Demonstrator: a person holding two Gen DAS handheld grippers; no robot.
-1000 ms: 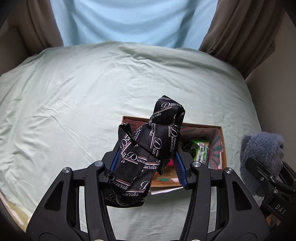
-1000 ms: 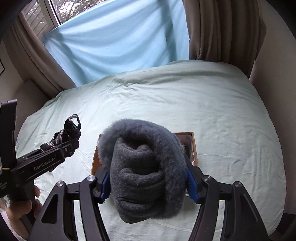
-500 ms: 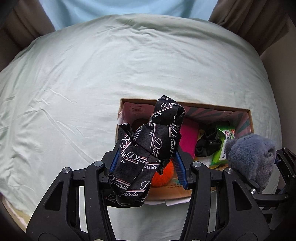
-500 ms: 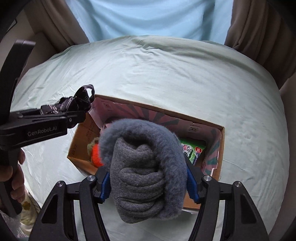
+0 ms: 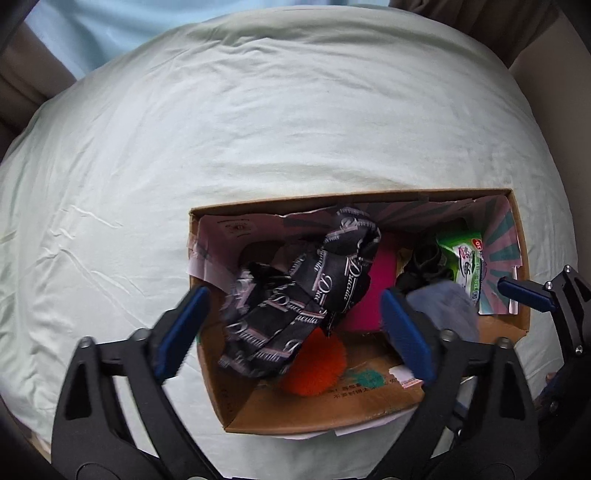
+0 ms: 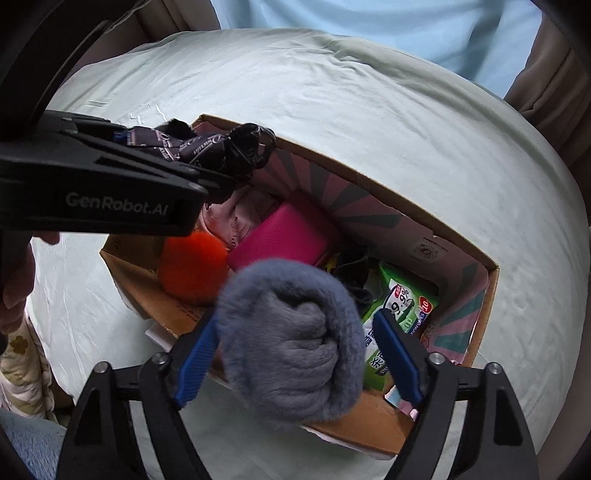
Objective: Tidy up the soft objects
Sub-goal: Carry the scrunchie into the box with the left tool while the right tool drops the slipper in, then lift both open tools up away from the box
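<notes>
Covering nearly everything is the bed [image 5: 258,122] with its pale green sheet, brown curtains [image 6: 546,85] and a light blue drape [image 6: 369,26] at the far end. Sitting on the sheet toward the near side is an open cardboard box [image 5: 325,413] with pink and teal striped lining, and both tools are pointing steeply down into it.

The left tool [image 5: 291,325] has its blue pads spread wide and the jaws are opening right now. The black ribbon [image 5: 306,291] with white script lettering hangs blurred between them over the left part of the box, and neither pad seems to press on it. A person's hand [image 6: 14,280] shows at the left edge of the right wrist view.

The right tool [image 6: 295,354] is opening too. The grey fluffy roll [image 6: 291,347] sits between its pads over the near wall of the box; the left pad looks like it brushes the fur, the right pad stands clear, so it's not really squeezed.

Down in the box: a hot pink pouch [image 6: 284,236] around the middle, an orange pom-pom [image 6: 192,269] at its near left, a green wipes pack [image 6: 402,314] to the right, and some dark tangled thing [image 5: 424,266] between pouch and pack, can't tell what that is.
</notes>
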